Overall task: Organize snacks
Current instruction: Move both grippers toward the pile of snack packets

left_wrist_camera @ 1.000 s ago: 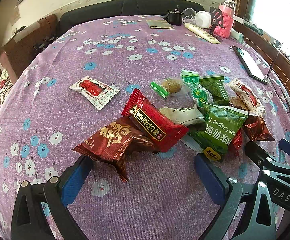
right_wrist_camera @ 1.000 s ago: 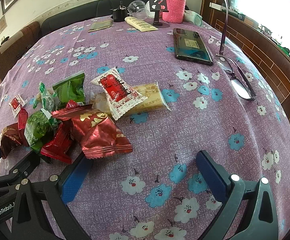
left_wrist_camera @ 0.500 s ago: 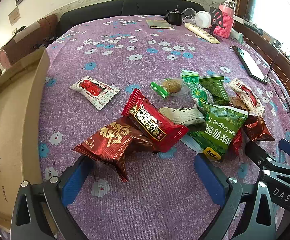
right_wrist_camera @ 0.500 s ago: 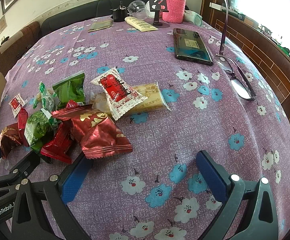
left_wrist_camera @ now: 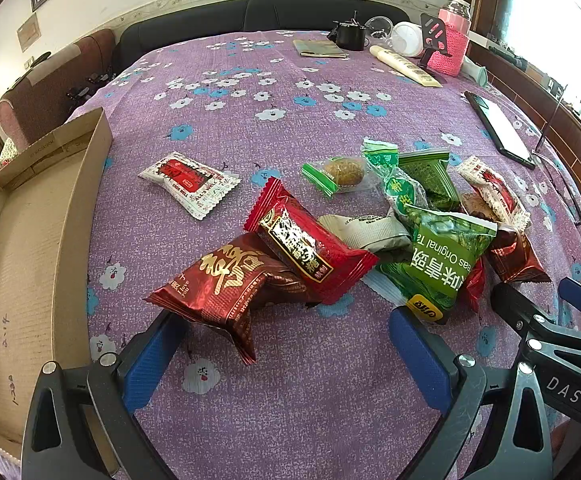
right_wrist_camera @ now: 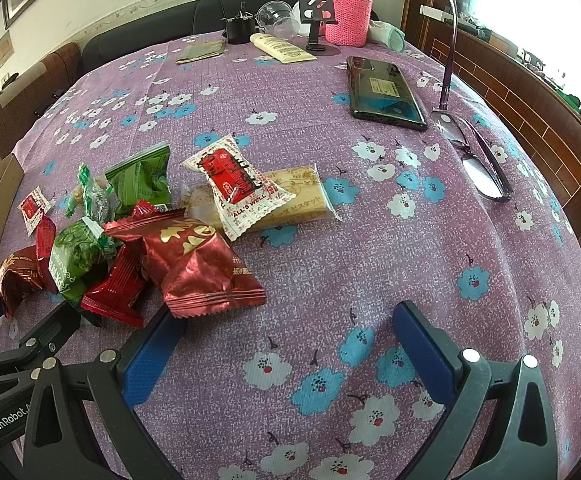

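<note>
Item, newly arrived: cardboard box (left_wrist_camera: 30, 248), left of snack pile (left_wrist_camera: 370, 232); sorting can begin. My left gripper (left_wrist_camera: 286, 352) and right gripper (right_wrist_camera: 286, 344) spread, empty.

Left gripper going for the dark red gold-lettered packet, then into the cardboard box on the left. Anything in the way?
Nothing visible blocks it. The left gripper is open with the dark red packet right at its fingers. The brighter red packet overlaps its far end. Only bare tablecloth lies between it and the cardboard box.
</note>
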Available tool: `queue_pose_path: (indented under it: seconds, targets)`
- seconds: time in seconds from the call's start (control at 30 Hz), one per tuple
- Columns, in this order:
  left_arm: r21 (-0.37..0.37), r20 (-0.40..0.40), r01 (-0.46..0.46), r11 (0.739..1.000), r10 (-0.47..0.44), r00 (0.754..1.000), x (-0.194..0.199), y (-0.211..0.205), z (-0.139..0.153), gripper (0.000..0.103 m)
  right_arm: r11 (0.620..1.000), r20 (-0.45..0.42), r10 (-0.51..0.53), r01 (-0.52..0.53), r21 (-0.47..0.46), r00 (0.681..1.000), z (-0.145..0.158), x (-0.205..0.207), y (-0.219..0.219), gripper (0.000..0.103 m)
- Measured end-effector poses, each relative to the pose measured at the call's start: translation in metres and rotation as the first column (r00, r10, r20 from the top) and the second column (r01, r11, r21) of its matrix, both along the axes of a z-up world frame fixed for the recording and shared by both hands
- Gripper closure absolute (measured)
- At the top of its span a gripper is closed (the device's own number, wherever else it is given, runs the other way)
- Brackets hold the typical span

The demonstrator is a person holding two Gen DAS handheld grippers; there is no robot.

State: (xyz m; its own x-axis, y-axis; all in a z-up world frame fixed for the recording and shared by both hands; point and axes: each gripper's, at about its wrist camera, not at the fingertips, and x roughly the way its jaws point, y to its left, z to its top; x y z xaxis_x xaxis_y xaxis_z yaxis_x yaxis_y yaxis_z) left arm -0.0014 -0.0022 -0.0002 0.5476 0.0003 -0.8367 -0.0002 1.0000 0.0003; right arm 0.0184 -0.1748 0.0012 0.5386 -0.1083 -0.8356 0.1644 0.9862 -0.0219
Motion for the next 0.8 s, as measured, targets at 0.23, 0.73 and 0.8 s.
queue_pose_path:
  seconds: [0.23, 0.73, 0.8]
  targets:
    - [-0.002, 0.002, 0.000, 1.000, 0.000, 1.000, 0.000, 0.002, 0.000, 0.000, 1.000, 0.001, -0.008, 0.008, 0.001, 1.000, 0.000, 0.000, 0.000, 0.000]
    - [-0.010, 0.068, 0.179, 0.984, -0.178, 0.982, -0.039, 0.010, 0.018, 0.002, 0.976, 0.151, 0.142, -0.164, 0.146, 0.978, 0.027, -0.042, -0.006, 0.000]
    - [-0.048, 0.059, 0.210, 0.976, -0.207, 0.977, -0.043, 0.012, 0.020, 0.007, 0.966, 0.181, 0.177, -0.206, 0.154, 0.967, 0.031, -0.049, -0.001, 0.000]
